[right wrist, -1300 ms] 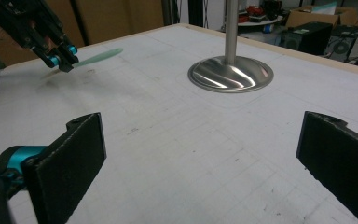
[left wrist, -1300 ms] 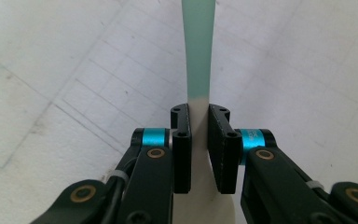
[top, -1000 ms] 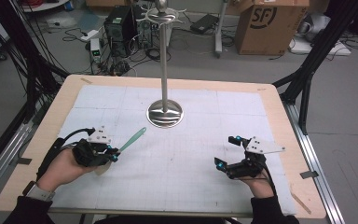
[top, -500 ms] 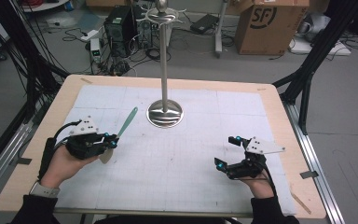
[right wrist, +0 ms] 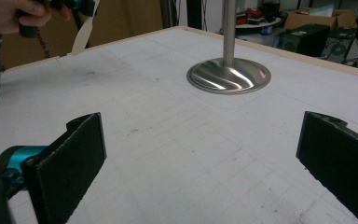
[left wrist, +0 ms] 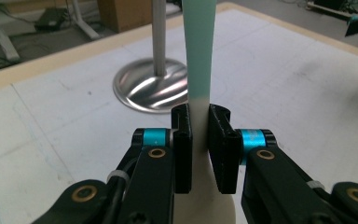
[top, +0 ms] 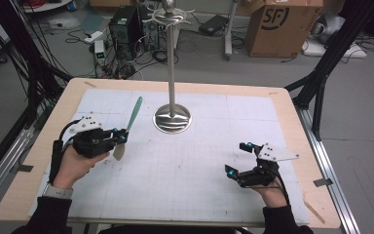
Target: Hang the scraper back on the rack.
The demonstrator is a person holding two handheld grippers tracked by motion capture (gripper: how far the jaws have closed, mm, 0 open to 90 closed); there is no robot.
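one spatula point(top: 129, 126): left gripper point(top: 121, 137) is clamping its pale neck, green handle is pointing up-table, blade is hanging above mat | right gripper point(top: 237, 158): jaws are standing wide apart, gripping nothing | one steel stand point(top: 172, 117) is standing mid-table point(top: 292, 112)

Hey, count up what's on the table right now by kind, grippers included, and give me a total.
Grippers: 2, the left gripper and the right gripper
Spatulas, green handle with a cream blade: 1, the spatula clamped in the left gripper's jaws
Metal stands with a round base: 1, the stand
Total: 4
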